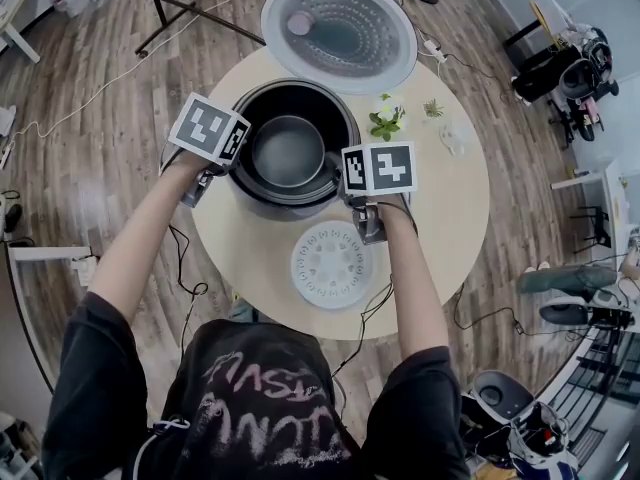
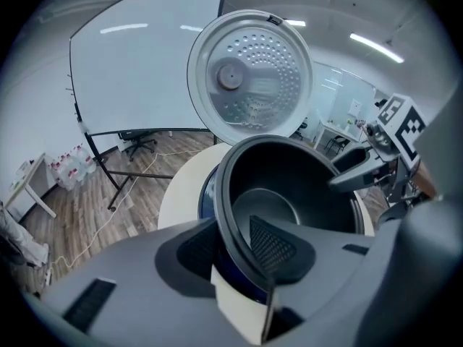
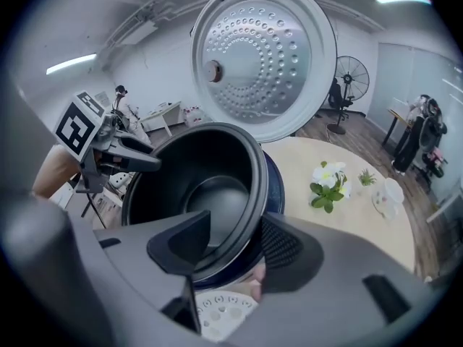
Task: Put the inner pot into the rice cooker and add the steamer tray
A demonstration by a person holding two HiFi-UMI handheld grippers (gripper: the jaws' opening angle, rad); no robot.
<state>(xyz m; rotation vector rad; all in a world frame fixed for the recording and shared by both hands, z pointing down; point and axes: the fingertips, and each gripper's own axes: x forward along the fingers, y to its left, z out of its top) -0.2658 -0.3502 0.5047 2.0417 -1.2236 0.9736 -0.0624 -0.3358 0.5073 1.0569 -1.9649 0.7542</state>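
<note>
Mostly hidden: steamer tray [image 3: 217, 313] behind right tongs [image 3: 235, 231]; inner pot [image 3: 217, 194] rim seemingly unclamped.

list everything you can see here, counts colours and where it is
table: 1, cream, round, under everything
rice cooker: 1, dark blue, on the table
lid: 1, silver, raised behind the cooker
inner pot: 1, black, seated in the cooker
steamer tray: 1, white, on the table in front of the cooker
flowering plant: 1, white and green, right of the cooker
small plant: 1, green, beside it
left gripper: 1, grey, open, straddling the pot's rim
right gripper: 1, grey, open, straddling the opposite rim
forearms: 2, bare, behind the grippers
</note>
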